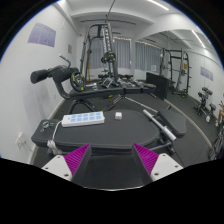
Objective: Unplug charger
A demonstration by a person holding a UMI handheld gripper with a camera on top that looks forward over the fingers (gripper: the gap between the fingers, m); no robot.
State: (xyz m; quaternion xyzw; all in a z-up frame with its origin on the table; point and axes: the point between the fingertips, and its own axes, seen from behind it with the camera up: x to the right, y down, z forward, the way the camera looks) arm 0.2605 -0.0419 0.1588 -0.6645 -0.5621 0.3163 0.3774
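A white power strip (pixel 82 119) lies on a dark padded bench (pixel 105 140), well beyond my fingers and to their left. A small white charger (pixel 117 114) sits just right of the strip; I cannot tell whether it is plugged in. My gripper (pixel 112 160) hangs above the near end of the bench, open, with nothing between the magenta pads (pixel 75 158). The bare bench top shows through the wide gap between them.
A grey metal bar (pixel 160 122) runs along the right side of the bench. Behind stand a weight machine frame (pixel 100 55), a black padded arm (pixel 50 75) at the left and a rack (pixel 180 70) at the right. The floor (pixel 195 125) lies to the right.
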